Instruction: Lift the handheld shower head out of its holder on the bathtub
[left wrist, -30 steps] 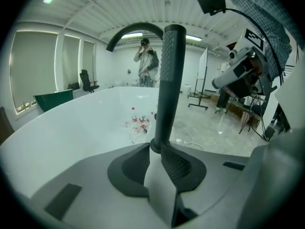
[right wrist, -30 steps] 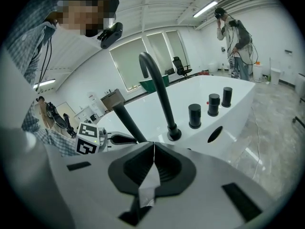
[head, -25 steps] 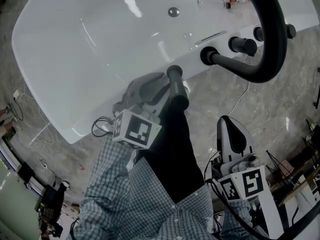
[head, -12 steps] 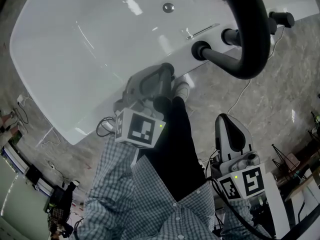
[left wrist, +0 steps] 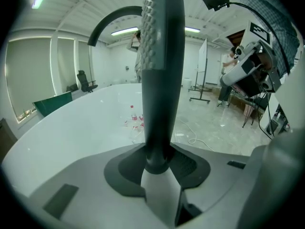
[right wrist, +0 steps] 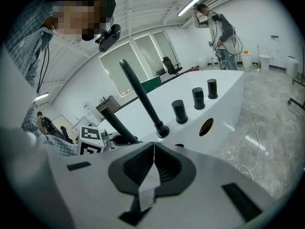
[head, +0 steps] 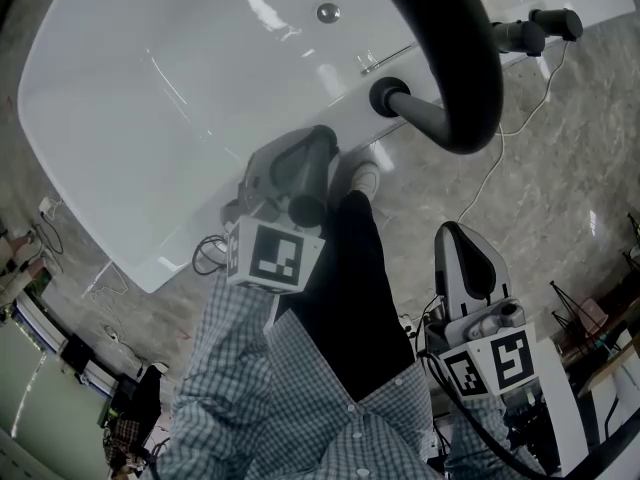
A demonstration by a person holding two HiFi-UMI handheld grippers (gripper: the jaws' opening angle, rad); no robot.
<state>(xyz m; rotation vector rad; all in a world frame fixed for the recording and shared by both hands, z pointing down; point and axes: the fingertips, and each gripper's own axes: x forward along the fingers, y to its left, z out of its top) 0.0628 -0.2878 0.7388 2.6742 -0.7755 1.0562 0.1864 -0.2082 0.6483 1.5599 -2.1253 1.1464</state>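
Note:
The black handheld shower head (head: 305, 208) sits in my left gripper (head: 318, 148), just off the near rim of the white bathtub (head: 150, 118). In the left gripper view its handle (left wrist: 162, 80) stands upright between the jaws, with the dimpled head at the top. The jaws are shut on the handle. A pale round holder (head: 365, 178) on the rim beside it stands apart from the handle. My right gripper (head: 458, 243) hangs low at the right over the floor. Its jaws are shut with nothing between them (right wrist: 153, 147).
A thick black curved spout (head: 455, 78) rises from the tub rim and arches over the upper middle, with black knobs (head: 518, 36) beyond it. A white cable (head: 500, 158) lies on the marble floor. Bottles (left wrist: 133, 119) lie inside the tub. A person stands far off (right wrist: 214, 23).
The shower head's dark end has moved left and toward me with the left gripper, away from the rim. The spout and knobs have slid up and left in the picture. The right gripper has hardly shifted.

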